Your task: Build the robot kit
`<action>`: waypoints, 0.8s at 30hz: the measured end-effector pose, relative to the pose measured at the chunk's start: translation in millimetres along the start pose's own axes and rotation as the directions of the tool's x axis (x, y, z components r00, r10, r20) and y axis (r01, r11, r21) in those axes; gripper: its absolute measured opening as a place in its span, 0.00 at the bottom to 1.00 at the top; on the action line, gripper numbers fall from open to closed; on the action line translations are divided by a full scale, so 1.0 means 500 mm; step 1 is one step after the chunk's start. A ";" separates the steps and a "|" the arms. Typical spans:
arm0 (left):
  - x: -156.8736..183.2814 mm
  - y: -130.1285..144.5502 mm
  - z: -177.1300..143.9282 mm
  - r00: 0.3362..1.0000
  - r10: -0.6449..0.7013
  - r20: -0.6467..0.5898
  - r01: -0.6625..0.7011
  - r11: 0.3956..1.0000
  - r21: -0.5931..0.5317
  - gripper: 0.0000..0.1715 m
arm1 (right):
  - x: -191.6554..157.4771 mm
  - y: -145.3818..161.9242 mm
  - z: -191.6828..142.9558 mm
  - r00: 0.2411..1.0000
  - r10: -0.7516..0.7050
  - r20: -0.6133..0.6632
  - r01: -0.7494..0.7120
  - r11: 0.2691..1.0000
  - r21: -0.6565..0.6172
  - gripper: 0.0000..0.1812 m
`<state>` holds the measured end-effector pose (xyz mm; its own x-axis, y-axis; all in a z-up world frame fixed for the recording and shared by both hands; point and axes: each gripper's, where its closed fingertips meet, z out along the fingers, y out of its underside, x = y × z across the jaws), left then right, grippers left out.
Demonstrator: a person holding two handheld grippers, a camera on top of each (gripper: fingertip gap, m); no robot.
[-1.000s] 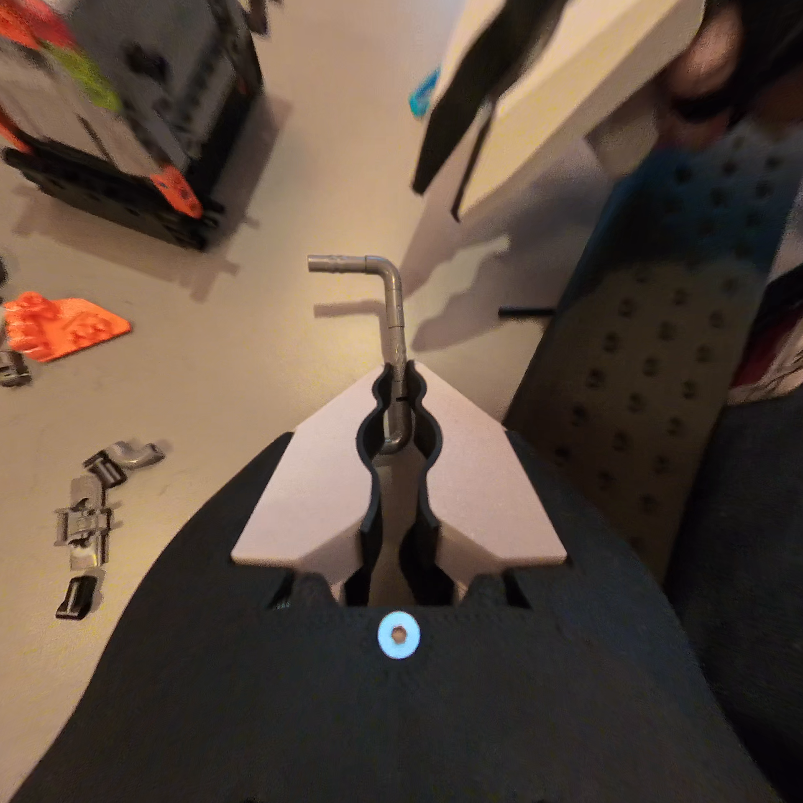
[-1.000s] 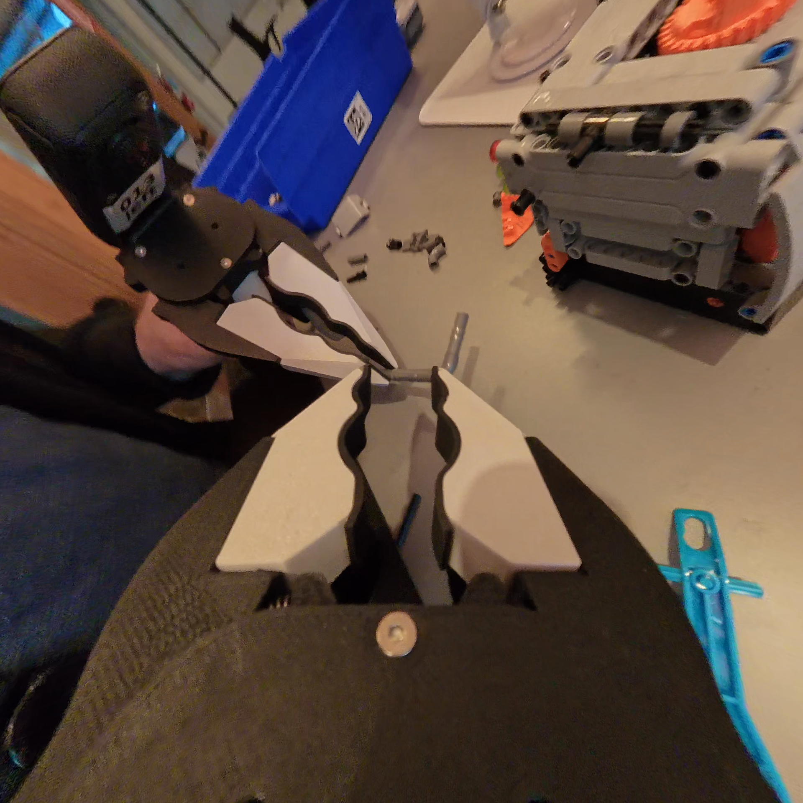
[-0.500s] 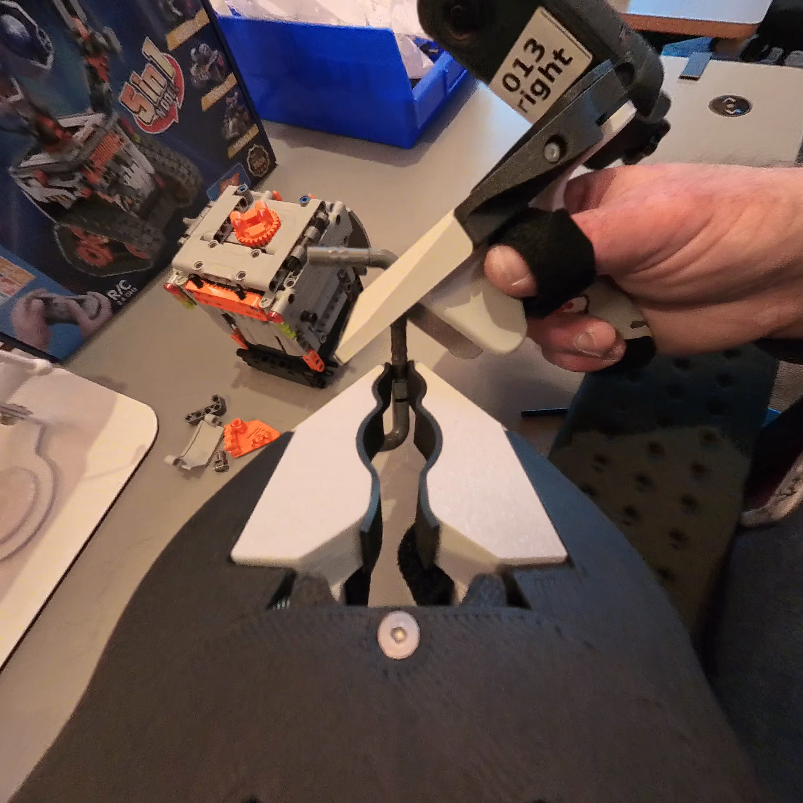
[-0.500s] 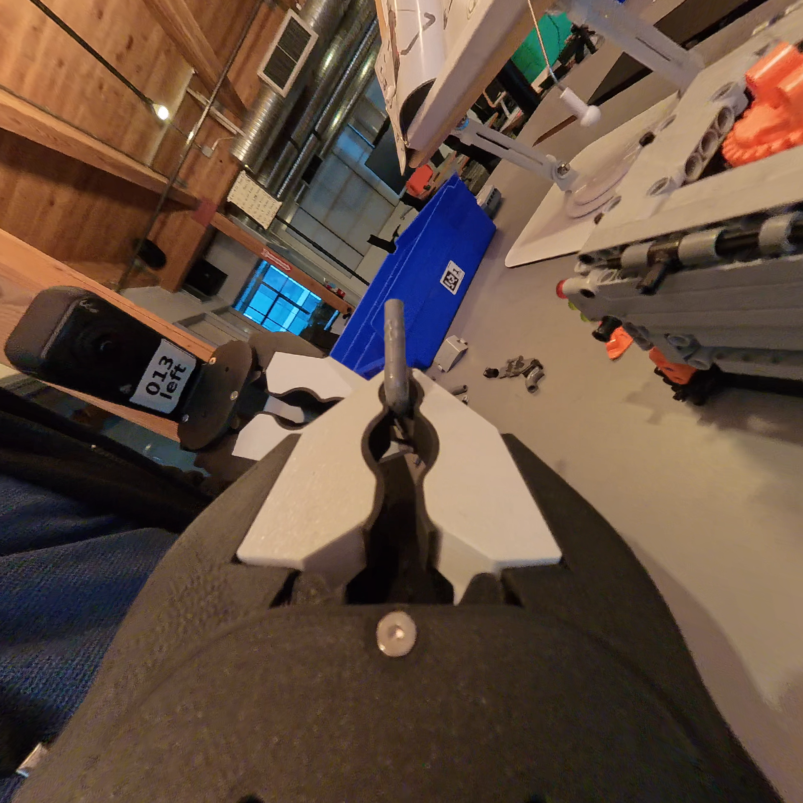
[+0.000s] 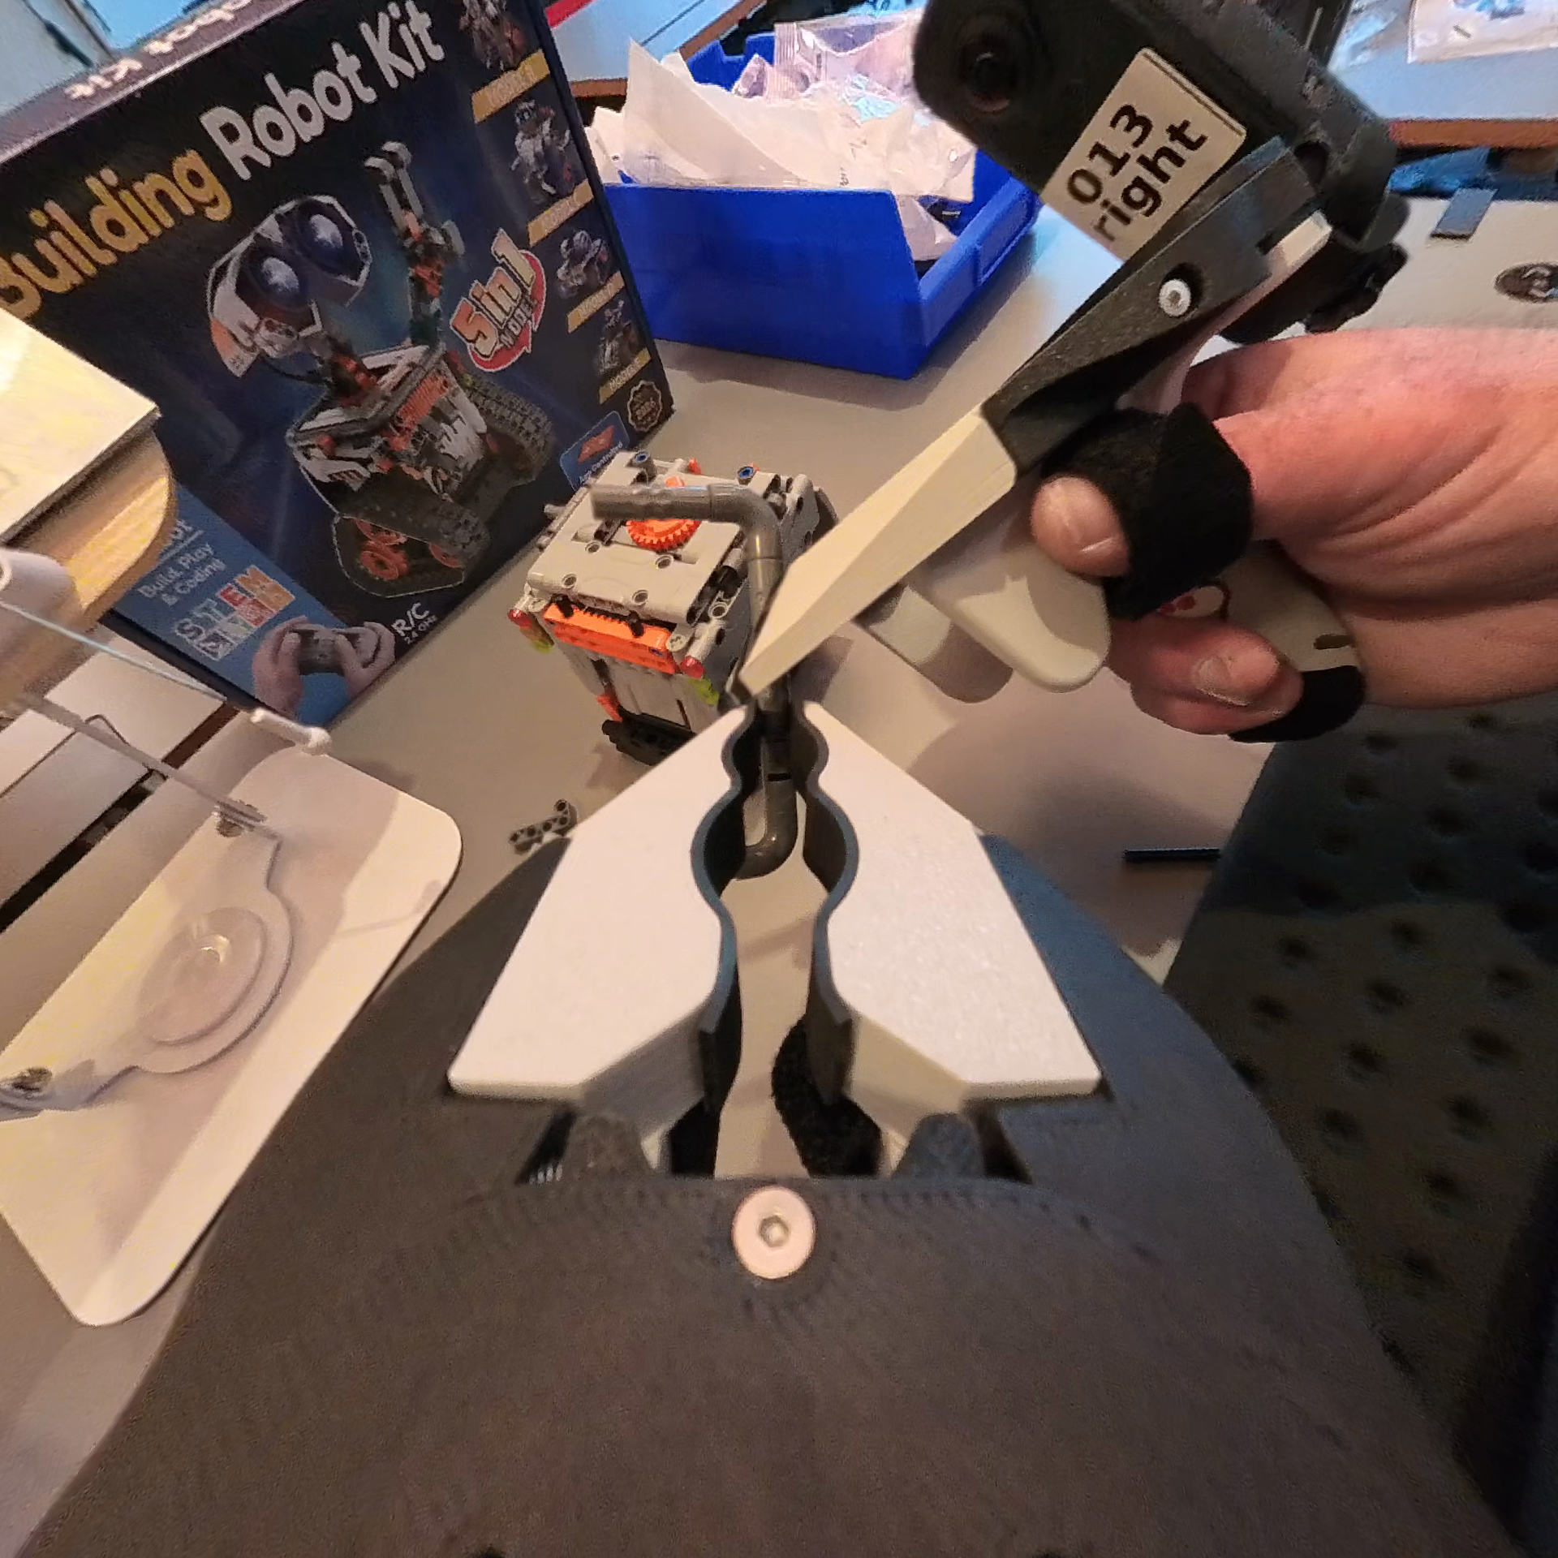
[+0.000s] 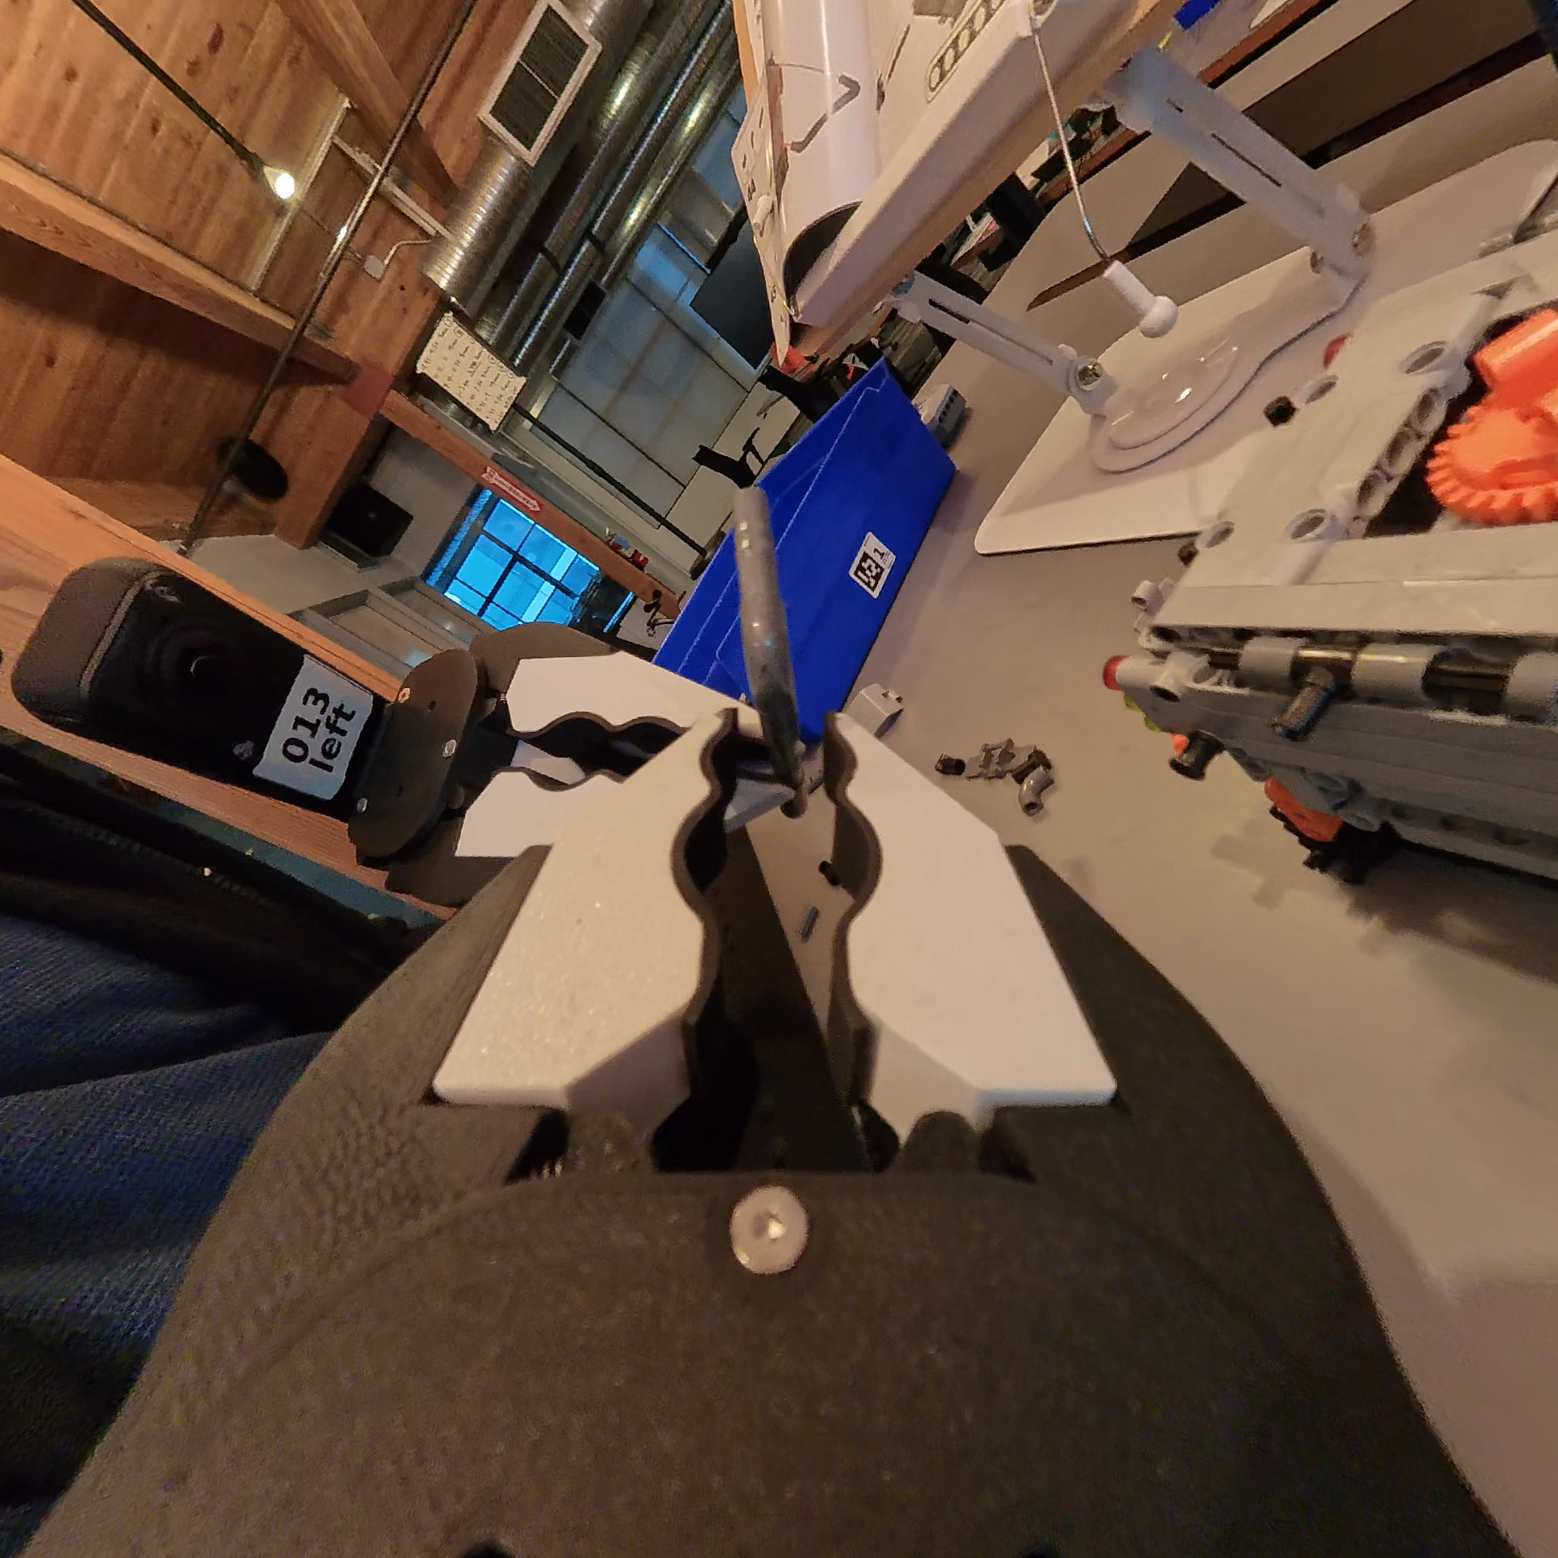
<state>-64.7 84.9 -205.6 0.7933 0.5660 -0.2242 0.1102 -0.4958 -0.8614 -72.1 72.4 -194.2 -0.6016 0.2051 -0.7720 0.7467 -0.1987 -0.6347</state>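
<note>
Holding one bent grey rod, my left gripper has its two jaws closed on the rod's lower end, with the curved foot sitting in the notch behind the tips. The rod rises from the jaws, bends once, and runs left above the table. My right gripper meets the same rod just above the left tips; its jaws stand narrowly parted about the shaft, and I cannot tell whether they grip it. In the left wrist view, one hand holds that second gripper's handle.

Behind the rod, one grey-and-orange block model stands on the grey table. One printed kit box stands upright to its left, and one blue bin filled with paper and bags sits behind. One white stand base lies at the left. A few small loose grey parts lie near the model.
</note>
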 end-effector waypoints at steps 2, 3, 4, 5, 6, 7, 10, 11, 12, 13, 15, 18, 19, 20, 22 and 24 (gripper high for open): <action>0.003 -0.003 0.004 1.000 0.006 -0.008 -0.006 1.000 0.002 0.03 | 0.002 -0.004 0.005 0.999 -0.031 -0.025 0.032 0.999 0.008 0.02; 0.001 -0.004 0.004 1.000 0.013 -0.002 -0.013 1.000 0.003 0.03 | 0.003 -0.005 0.006 0.999 -0.038 -0.028 0.038 0.999 0.008 0.02; -0.001 -0.004 0.004 1.000 0.024 0.007 -0.024 1.000 0.002 0.03 | 0.002 -0.007 0.007 0.999 -0.034 -0.020 0.034 0.999 0.009 0.02; -0.003 -0.005 0.004 1.000 0.024 0.012 -0.024 1.000 0.005 0.03 | 0.003 -0.008 0.008 1.000 -0.027 -0.016 0.027 1.000 0.011 0.02; -0.006 -0.006 0.003 1.000 0.019 0.013 -0.019 1.000 0.007 0.03 | 0.003 -0.009 0.009 1.000 -0.022 -0.013 0.022 1.000 0.010 0.02; -0.006 -0.006 0.003 1.000 0.020 0.014 -0.020 1.000 0.009 0.03 | 0.001 -0.010 0.010 1.000 -0.025 -0.012 0.025 1.000 0.007 0.02; -0.008 -0.009 0.001 1.000 0.003 0.005 -0.004 1.000 0.024 0.03 | -0.001 -0.012 0.012 0.998 -0.056 -0.012 0.056 0.998 -0.022 0.02; -0.009 -0.011 0.001 1.000 -0.007 -0.004 0.007 0.999 0.033 0.03 | -0.003 -0.015 0.011 0.998 -0.059 -0.002 0.059 0.998 -0.029 0.02; -0.006 -0.016 -0.001 1.000 -0.014 -0.023 0.015 0.999 0.049 0.04 | -0.005 -0.019 0.010 0.998 -0.058 0.009 0.058 0.998 -0.034 0.02; 0.000 -0.019 -0.003 0.998 -0.017 -0.060 0.021 0.998 0.058 0.08 | -0.006 -0.021 0.009 0.998 -0.056 0.013 0.056 0.998 -0.041 0.02; -0.009 -0.026 -0.015 0.996 -0.036 -0.081 0.043 0.995 0.086 0.10 | -0.008 -0.026 0.006 0.998 -0.059 0.023 0.061 0.997 -0.056 0.02; -0.019 -0.047 -0.040 0.981 -0.096 -0.166 0.121 0.981 0.151 0.16 | -0.009 -0.035 -0.009 0.998 -0.037 0.055 0.041 0.996 -0.081 0.02; -0.029 -0.053 -0.049 0.979 -0.106 -0.176 0.136 0.976 0.171 0.17 | -0.008 -0.039 -0.015 0.998 -0.027 0.063 0.032 0.995 -0.089 0.02; -0.036 -0.062 -0.057 0.973 -0.114 -0.201 0.153 0.969 0.194 0.17 | -0.008 -0.041 -0.021 0.997 -0.018 0.074 0.025 0.995 -0.101 0.02; -0.055 -0.075 -0.063 0.965 -0.120 -0.233 0.170 0.963 0.209 0.20 | -0.009 -0.041 -0.034 0.995 -0.021 0.094 0.034 0.990 -0.137 0.02; -0.063 -0.085 -0.059 0.953 -0.101 -0.286 0.164 0.965 0.203 0.19 | -0.013 -0.032 -0.043 0.993 -0.025 0.115 0.048 0.979 -0.199 0.02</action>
<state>-76.7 68.8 -148.8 0.9161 0.4010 0.0040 0.1146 -0.2521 -0.9609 -74.1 95.1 -178.1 -0.6489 0.0985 -0.7545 0.7586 0.0062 -0.6516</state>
